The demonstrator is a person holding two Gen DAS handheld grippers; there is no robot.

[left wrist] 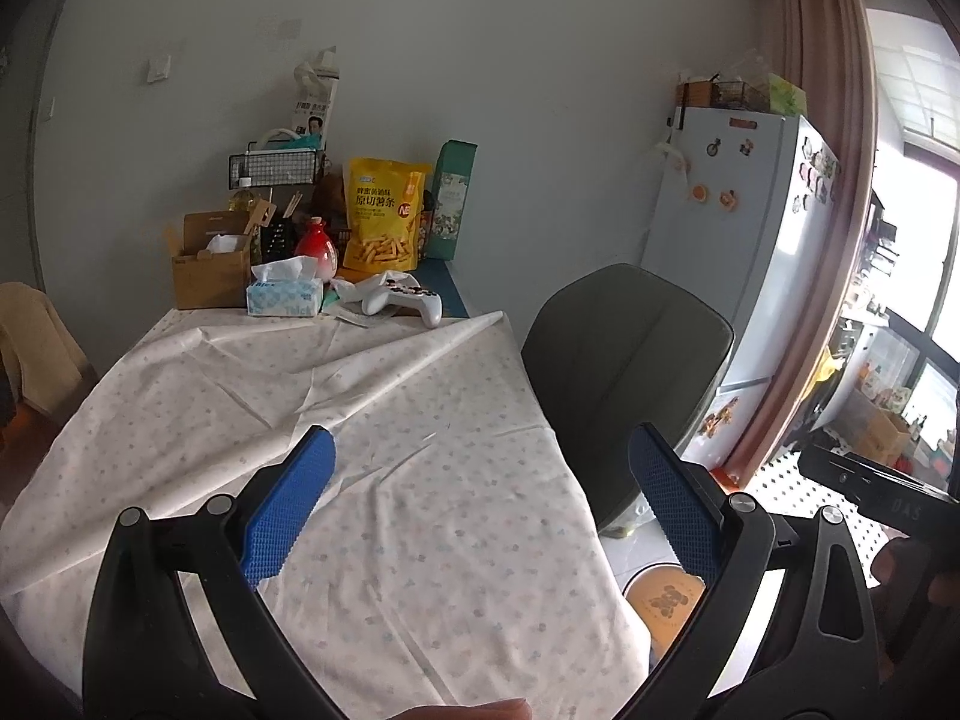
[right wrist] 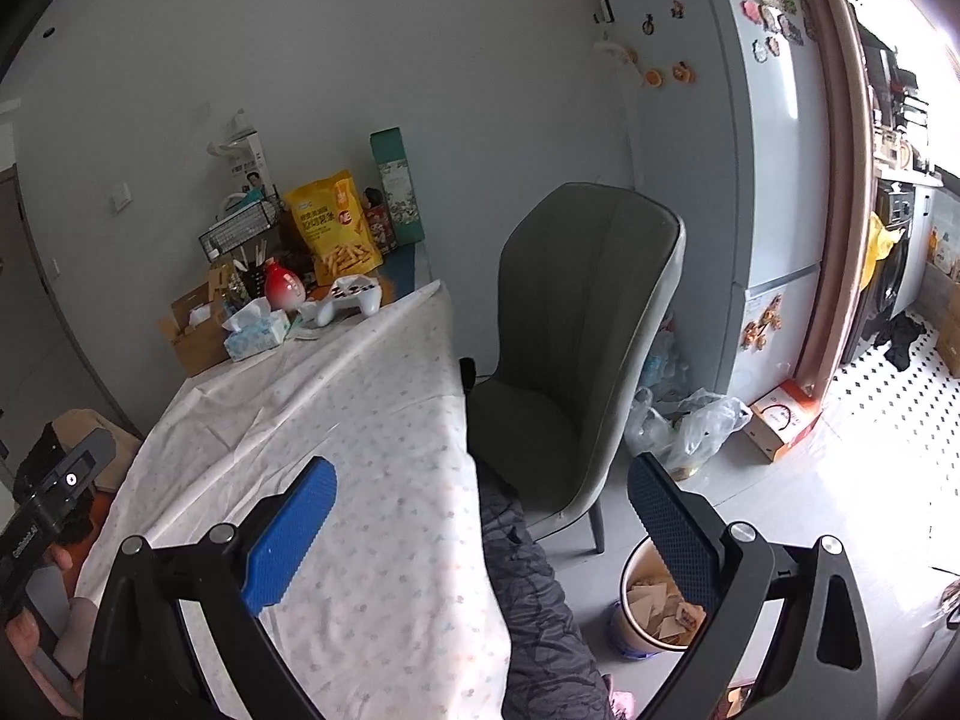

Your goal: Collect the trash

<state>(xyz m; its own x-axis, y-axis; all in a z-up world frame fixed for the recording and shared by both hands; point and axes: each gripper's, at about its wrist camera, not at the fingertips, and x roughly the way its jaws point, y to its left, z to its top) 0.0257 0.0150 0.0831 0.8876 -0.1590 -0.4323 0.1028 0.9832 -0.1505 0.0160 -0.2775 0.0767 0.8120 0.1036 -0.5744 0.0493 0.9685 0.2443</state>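
Bin (right wrist: 645,612) on floor w/ paper scraps; both tools spread, empty.

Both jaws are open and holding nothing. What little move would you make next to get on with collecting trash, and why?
Probably reach the left gripper forward toward the crumpled white scrap beside the game controller. Nothing on the near tablecloth looks like trash, and the bin waits on the floor.

A round trash bin (right wrist: 645,612) with a pale rim stood upright on the floor beside the chair, right of the worktop. It held crumpled tan paper scraps (right wrist: 651,603); its near side was hidden.
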